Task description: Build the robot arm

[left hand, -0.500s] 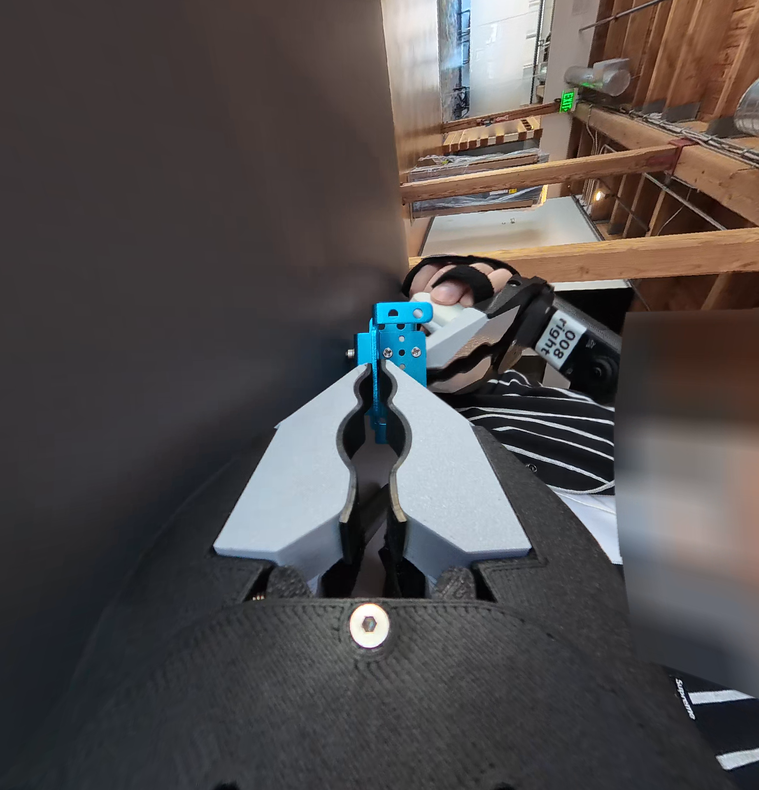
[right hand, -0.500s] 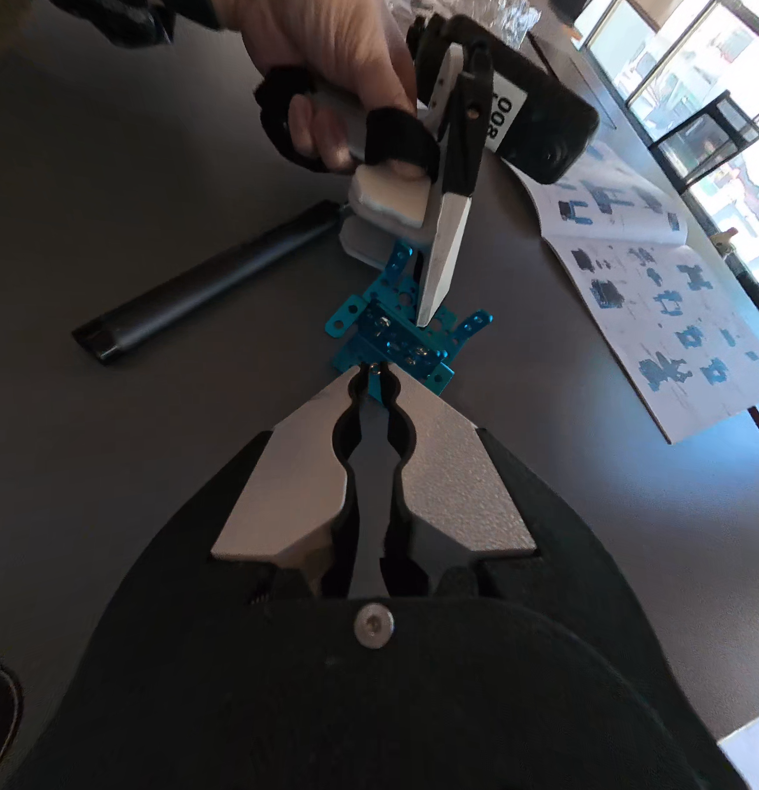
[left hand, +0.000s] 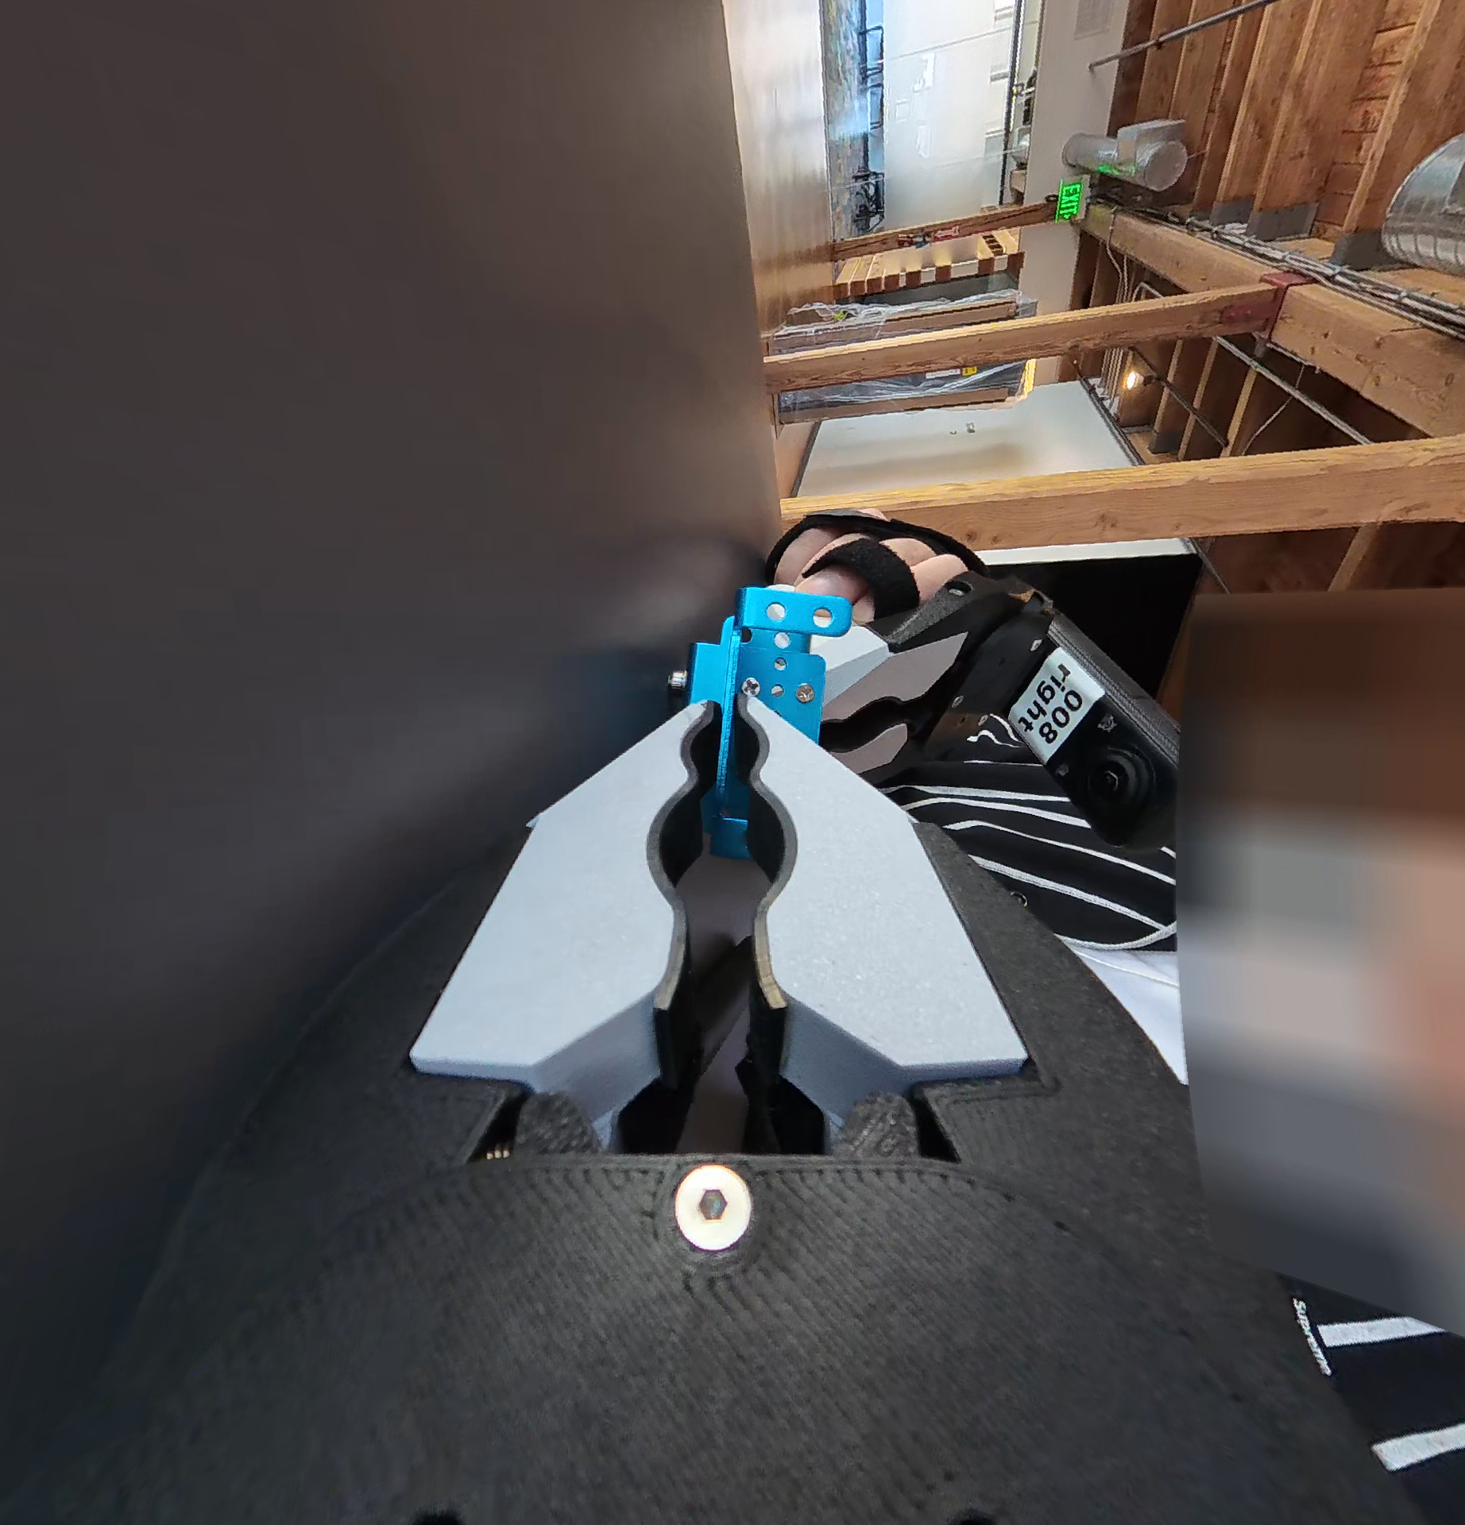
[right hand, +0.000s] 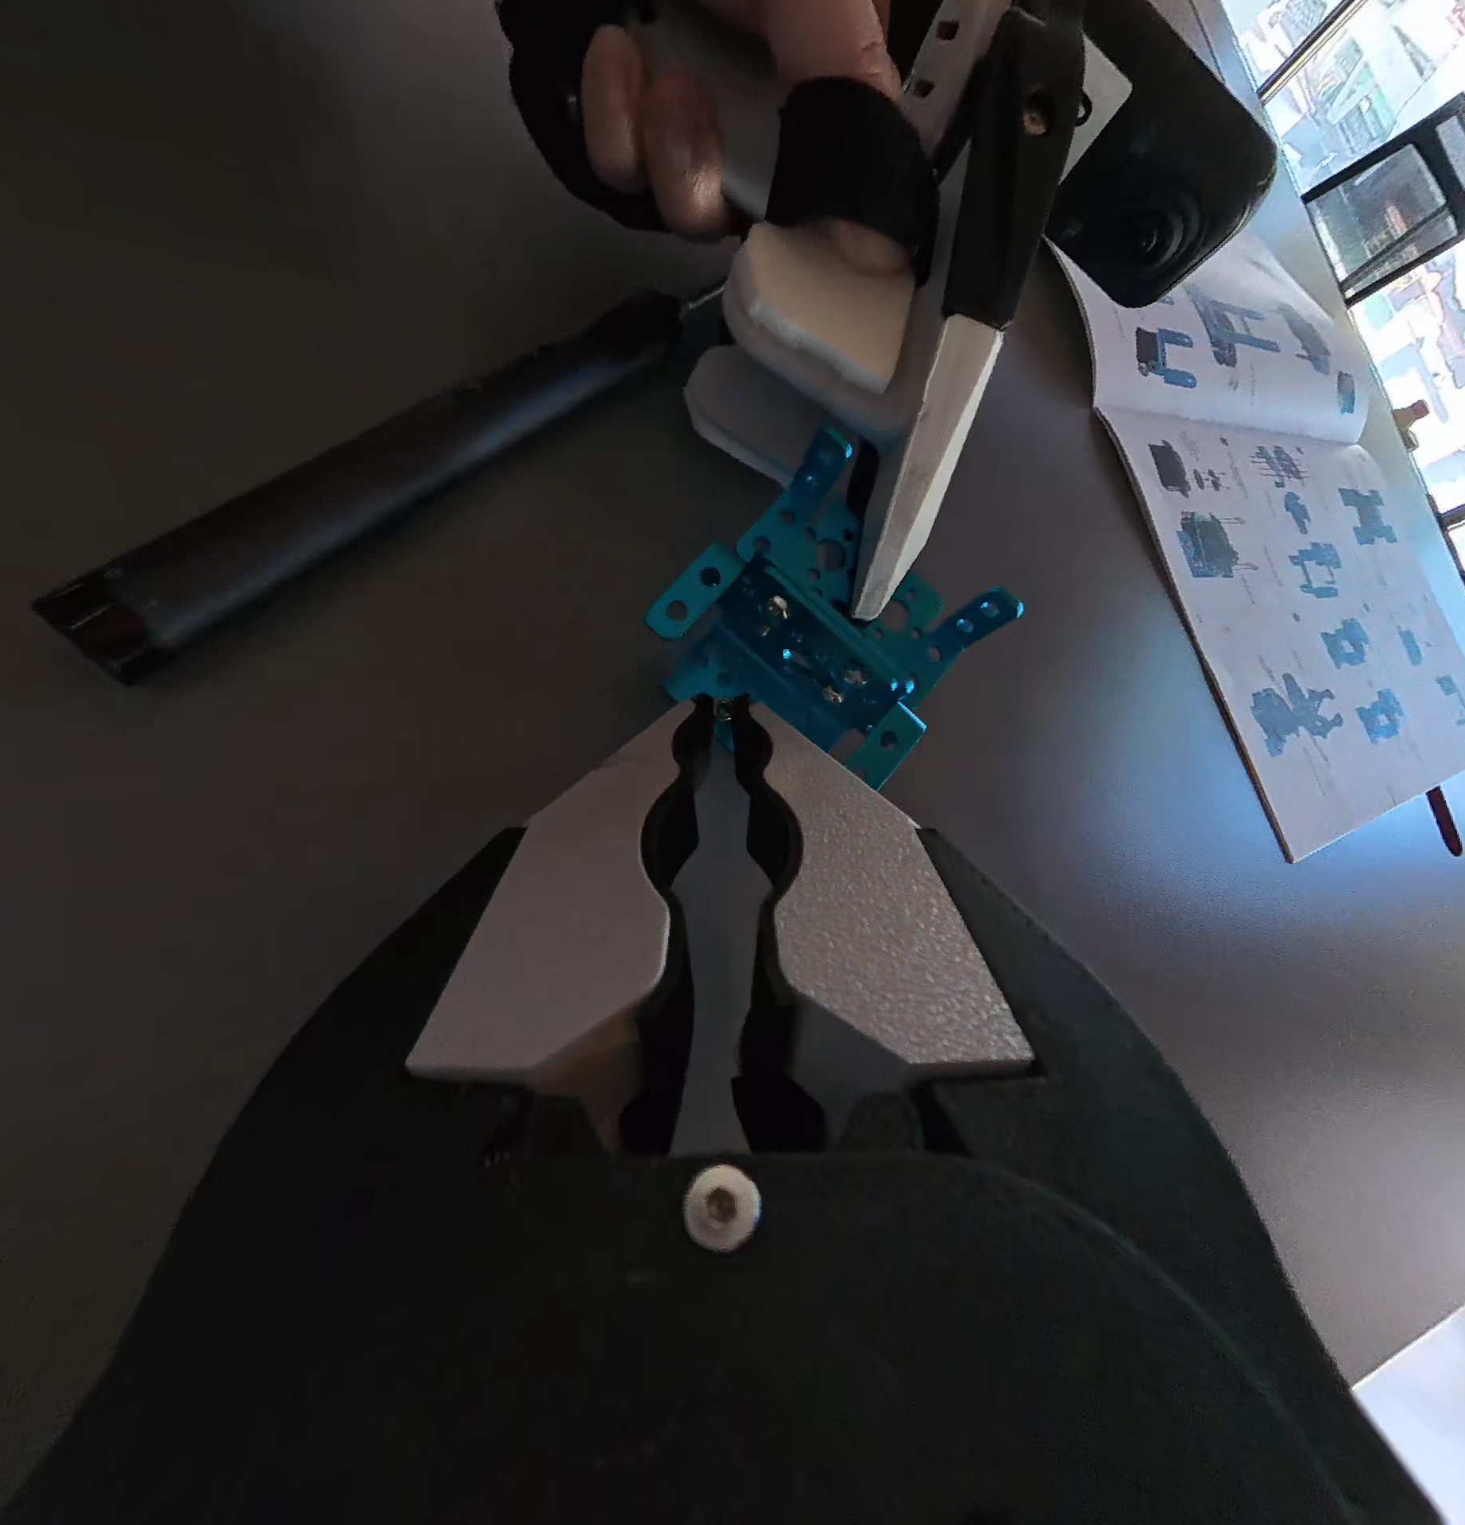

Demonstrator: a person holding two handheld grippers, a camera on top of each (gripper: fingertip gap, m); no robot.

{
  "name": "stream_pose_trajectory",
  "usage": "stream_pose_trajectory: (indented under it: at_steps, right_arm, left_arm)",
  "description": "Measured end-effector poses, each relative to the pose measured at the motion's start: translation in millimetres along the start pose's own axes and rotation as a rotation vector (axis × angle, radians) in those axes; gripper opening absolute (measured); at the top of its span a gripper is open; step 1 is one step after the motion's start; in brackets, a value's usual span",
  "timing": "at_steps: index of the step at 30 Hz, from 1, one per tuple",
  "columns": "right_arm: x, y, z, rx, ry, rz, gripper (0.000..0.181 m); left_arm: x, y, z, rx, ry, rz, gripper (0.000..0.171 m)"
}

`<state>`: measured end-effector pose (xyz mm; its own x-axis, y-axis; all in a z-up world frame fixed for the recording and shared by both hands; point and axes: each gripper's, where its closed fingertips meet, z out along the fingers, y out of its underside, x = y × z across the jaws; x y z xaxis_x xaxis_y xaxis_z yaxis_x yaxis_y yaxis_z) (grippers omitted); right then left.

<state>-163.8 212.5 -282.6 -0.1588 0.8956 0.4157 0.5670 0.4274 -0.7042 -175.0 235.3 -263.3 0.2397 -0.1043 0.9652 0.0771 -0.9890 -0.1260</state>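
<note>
Here the blue metal bracket assembly [right hand: 803,652] sits pinched edge-on between the left hand-held gripper's [left hand: 733,710] tips, above the dark bench [right hand: 300,743]. The right hand-held gripper [right hand: 719,708], nearly closed, nips a small screw (barely visible) at its near edge; hold steady, aligned. A booklet [right hand: 1323,594] lies right.

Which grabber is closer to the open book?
Left. In the right wrist view, the left gripper clamps the blue bracket on the side toward the book; the right gripper pinches its far edge.
</note>
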Motion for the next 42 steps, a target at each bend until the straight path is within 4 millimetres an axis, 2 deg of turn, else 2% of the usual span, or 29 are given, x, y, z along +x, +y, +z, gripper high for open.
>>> stream_pose_trajectory:
  at_steps: [8, 12, 20, 23, 34, 42]
  right_arm:
    - [0, -1, 1, 0.000, -0.018, 0.022, 0.004]
    - [3, -7, 3, 0.023, 0.036, -0.011, 0.004]
    - [11, -4, 3, -0.002, 0.074, 0.009, 0.004]
    - [11, -3, 3, -0.015, 0.099, -0.034, 0.004]
    - [7, -1, 5, -0.020, 0.090, -0.049, 0.003]
    - [7, -1, 5, -0.023, 0.107, -0.074, 0.000]
  left_arm:
    - [-4, -1, -1, 0.004, -0.015, 0.007, 0.004]
    - [-5, -2, -1, 0.010, -0.034, 0.030, 0.003]
    - [-4, -2, 0, 0.007, -0.024, 0.036, 0.002]
    - [-4, -2, 0, 0.004, -0.025, 0.043, 0.003]
    - [-11, -3, -2, 0.007, -0.104, 0.058, 0.010]
    - [-12, -10, -9, 0.050, -0.162, 0.075, 0.025]
